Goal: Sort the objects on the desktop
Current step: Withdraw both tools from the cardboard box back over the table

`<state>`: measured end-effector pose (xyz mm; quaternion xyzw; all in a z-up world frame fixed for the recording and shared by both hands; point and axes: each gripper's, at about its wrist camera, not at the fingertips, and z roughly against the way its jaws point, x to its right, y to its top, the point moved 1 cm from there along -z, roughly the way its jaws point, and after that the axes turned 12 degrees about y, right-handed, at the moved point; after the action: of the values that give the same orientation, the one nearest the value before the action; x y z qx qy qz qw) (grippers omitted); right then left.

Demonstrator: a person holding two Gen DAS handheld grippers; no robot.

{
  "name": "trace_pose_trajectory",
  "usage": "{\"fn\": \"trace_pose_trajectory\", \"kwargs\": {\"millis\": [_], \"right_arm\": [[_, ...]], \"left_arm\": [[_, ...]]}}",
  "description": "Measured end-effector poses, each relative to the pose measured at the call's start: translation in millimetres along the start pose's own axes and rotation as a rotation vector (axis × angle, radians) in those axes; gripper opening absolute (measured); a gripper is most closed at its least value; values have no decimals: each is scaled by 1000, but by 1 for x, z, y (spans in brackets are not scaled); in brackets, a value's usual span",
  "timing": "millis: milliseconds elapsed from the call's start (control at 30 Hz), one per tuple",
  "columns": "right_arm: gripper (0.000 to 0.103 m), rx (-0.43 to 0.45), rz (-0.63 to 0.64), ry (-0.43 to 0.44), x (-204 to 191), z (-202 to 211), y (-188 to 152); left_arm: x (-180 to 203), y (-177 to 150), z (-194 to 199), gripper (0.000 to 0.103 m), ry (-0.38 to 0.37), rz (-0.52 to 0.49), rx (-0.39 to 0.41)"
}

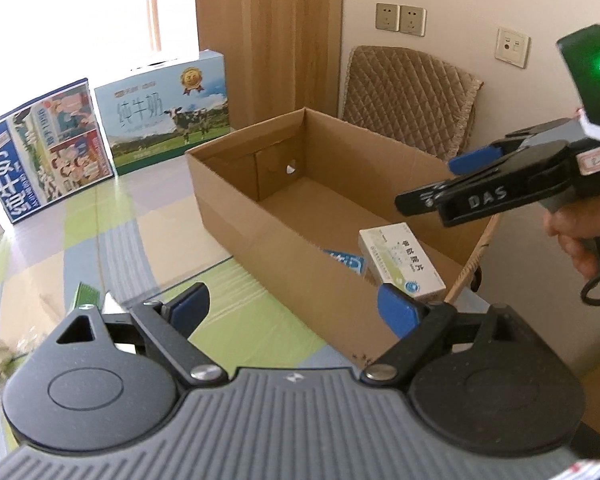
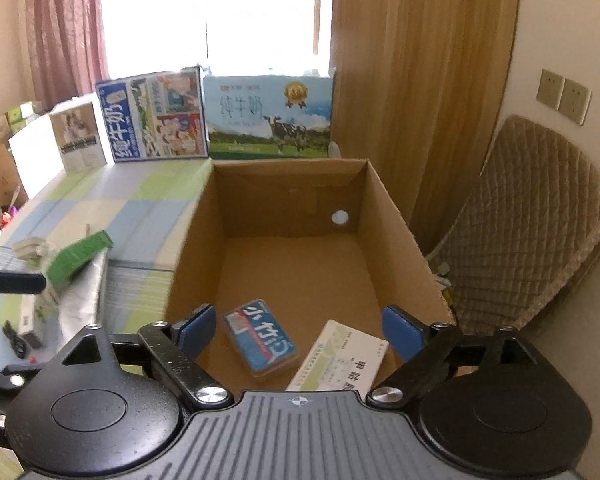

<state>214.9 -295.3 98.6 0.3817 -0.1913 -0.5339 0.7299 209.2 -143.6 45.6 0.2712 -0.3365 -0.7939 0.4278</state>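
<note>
The left gripper (image 1: 292, 312) stands wide open with nothing between its blue pads, hovering over the checked tablecloth (image 1: 112, 236) just outside the near wall of the open cardboard box (image 1: 276, 236). The right gripper (image 2: 300, 328) is also spread wide and holds nothing; it hangs above the near end of the box and appears in the left wrist view at 3 o'clock, gripped by a hand (image 1: 580, 240).

Inside the box, at its near end, lie two things. A white medicine box (image 2: 340, 360) with green print rests tilted against the near right corner, at about 5 o'clock in the right wrist view; beneath the right gripper's spread fingers, it touches neither pad. Just beside it, toward 6 o'clock, a blue packet (image 2: 262, 338) lies flat on the box floor. The far end of the box floor is bare cardboard, with a round hole (image 2: 340, 217) in the far wall.

On the tablecloth outside the box, at 9 o'clock in the right wrist view, a green box (image 2: 78, 256) sits tilted on other small items too blurred to name. Two milk cartons (image 2: 268, 116) stand upright at 12 o'clock beyond the box, against the bright window. A quilted chair back (image 2: 540, 216) stands at 3 o'clock beside the table.
</note>
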Motion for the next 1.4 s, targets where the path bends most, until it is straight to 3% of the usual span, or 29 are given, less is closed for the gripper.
{"fn": "trace_pose_trajectory", "kwargs": {"millis": [433, 933, 1400], "right_arm": [[101, 57, 26, 128, -81, 38, -14], [101, -43, 61, 229, -150, 25, -55], [101, -104, 91, 253, -173, 6, -70]], "left_arm": [[-47, -40, 58, 93, 108, 61, -16], [-119, -107, 123, 101, 256, 146, -71], [-158, -155, 134, 101, 313, 209, -133]]}}
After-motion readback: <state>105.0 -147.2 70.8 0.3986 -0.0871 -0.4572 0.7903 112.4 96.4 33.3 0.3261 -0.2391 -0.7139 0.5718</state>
